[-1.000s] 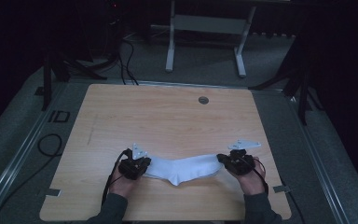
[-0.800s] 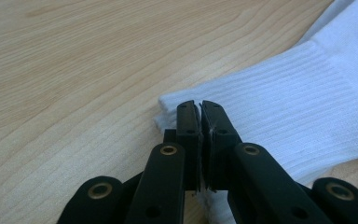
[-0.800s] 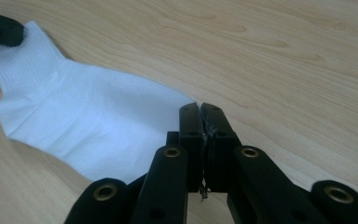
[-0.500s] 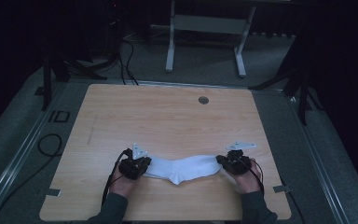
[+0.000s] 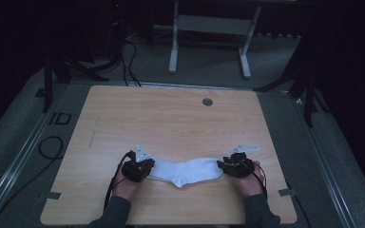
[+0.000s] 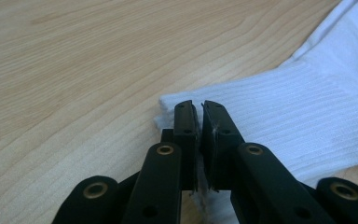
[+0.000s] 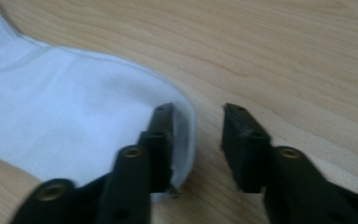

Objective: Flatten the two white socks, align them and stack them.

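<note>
Where the wooden table (image 5: 171, 118) fills the middle of the high view, a white sock (image 5: 184, 171) lies flat near its front edge, stretched sideways between two hand-held grippers, heel bend pointing toward the person. Behind the sock, close to the table's far edge, sits a small round grommet (image 5: 207, 101). At the sock's ribbed cuff end, the left gripper (image 5: 142, 167) has its black jaws pressed nearly together, with a fold of the cuff (image 6: 279, 116) pinched between the pads (image 6: 186, 122). At the sock's toe end (image 7: 74, 116), the right gripper (image 5: 228, 166) has just been opening its jaws: they stand apart, one pad (image 7: 162, 126) resting on the toe's rim, the other (image 7: 240, 135) over bare wood just beside the sock, so the fabric is no longer clamped. Both grippers lie low against the tabletop, either side of the sock.
</note>
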The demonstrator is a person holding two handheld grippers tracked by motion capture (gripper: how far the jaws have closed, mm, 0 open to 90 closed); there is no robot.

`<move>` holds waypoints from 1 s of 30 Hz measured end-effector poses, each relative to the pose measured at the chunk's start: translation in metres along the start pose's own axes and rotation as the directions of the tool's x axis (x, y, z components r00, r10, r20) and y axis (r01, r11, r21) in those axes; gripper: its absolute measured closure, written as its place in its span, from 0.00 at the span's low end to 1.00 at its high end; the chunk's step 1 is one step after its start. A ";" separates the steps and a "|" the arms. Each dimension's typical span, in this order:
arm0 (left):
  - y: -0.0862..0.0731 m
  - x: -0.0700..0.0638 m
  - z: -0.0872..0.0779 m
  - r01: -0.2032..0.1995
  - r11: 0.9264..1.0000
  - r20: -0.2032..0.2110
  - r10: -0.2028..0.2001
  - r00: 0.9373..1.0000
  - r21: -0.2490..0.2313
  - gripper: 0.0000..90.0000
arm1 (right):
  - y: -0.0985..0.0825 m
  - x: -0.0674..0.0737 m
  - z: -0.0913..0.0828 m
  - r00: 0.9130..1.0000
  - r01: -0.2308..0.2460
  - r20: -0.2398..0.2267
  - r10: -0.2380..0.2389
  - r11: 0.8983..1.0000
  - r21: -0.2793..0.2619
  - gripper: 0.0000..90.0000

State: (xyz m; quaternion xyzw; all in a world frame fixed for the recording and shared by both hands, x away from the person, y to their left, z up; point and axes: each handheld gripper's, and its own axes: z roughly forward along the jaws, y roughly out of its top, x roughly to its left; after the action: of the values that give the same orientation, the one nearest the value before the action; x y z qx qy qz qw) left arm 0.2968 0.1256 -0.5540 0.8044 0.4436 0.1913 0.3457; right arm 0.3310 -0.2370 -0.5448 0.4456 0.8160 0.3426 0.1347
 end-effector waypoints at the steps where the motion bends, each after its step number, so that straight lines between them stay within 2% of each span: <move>1: 0.000 0.000 0.000 0.000 1.000 -0.001 0.000 1.000 -0.001 0.93 | 0.001 0.000 -0.001 1.000 0.001 -0.002 -0.001 1.000 -0.005 0.63; 8: 0.001 -0.001 0.000 0.001 1.000 -0.002 -0.001 1.000 -0.005 0.90 | 0.004 0.002 -0.008 1.000 -0.012 -0.018 0.011 0.999 -0.045 0.56; 9: 0.001 0.000 0.000 0.003 1.000 0.012 -0.003 1.000 -0.004 0.88 | 0.005 0.001 -0.011 0.999 -0.022 -0.031 0.020 0.998 -0.066 0.55; 16: 0.001 0.002 -0.003 0.021 1.000 0.026 -0.020 0.999 -0.016 0.86 | 0.008 -0.004 -0.023 0.995 -0.073 -0.073 0.064 0.989 -0.125 0.54; 22: 0.001 0.004 -0.006 0.028 0.999 0.027 -0.027 0.999 -0.040 0.85 | 0.008 -0.006 -0.023 0.997 -0.062 -0.044 0.057 0.992 -0.108 0.54; 30: 0.001 0.008 -0.011 0.046 0.997 0.021 -0.045 0.999 -0.066 0.85 | 0.007 -0.012 -0.024 0.998 -0.067 -0.031 0.064 0.992 -0.106 0.54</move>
State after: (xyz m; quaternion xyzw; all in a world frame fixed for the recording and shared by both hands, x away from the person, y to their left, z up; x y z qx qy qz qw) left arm 0.2952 0.1366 -0.5456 0.7840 0.4519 0.1900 0.3808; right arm 0.3293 -0.2546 -0.5236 0.4594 0.7833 0.3962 0.1361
